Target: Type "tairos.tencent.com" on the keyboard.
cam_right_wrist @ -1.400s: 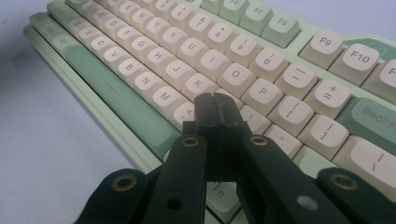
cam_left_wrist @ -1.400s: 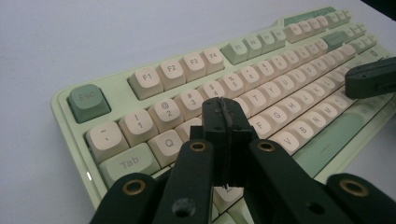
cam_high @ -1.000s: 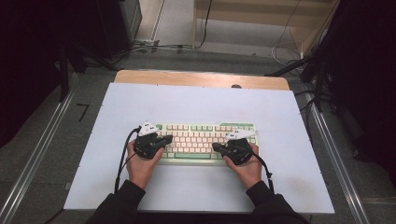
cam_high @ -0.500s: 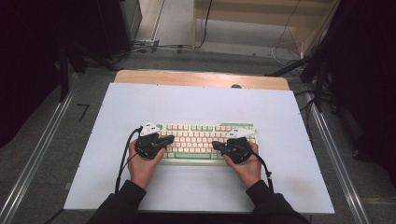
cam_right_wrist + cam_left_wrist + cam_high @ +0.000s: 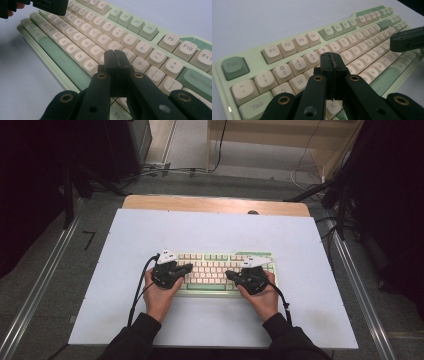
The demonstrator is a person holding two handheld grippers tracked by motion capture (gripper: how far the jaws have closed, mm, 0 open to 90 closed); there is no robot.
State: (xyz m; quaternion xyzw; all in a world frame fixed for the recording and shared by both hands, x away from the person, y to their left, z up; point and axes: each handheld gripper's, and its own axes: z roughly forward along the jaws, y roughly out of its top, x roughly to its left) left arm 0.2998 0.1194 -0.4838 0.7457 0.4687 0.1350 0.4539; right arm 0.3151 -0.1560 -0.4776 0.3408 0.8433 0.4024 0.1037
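A pale green keyboard [image 5: 215,270] with cream and green keys lies on the white table top [image 5: 210,232] near its front. My left gripper [image 5: 187,268] hovers over the keyboard's left end, jaws pressed together with nothing between them; in the left gripper view its tip [image 5: 331,61] sits above the keyboard [image 5: 294,60] near the E and R keys. My right gripper [image 5: 229,274] is over the right half, also shut and empty; its tip [image 5: 115,58] hangs above the keyboard [image 5: 100,37] around the K and L keys. Whether either tip touches a key is unclear.
The person's hands and dark sleeves come in from the front edge. A wooden strip [image 5: 215,204] borders the table's far side. Metal rails [image 5: 40,285] run along both sides, with cables [image 5: 165,170] on the floor behind. Bare table surface surrounds the keyboard.
Both grippers have shifted slightly over the keys, the left one a little rightward. Both stay shut.
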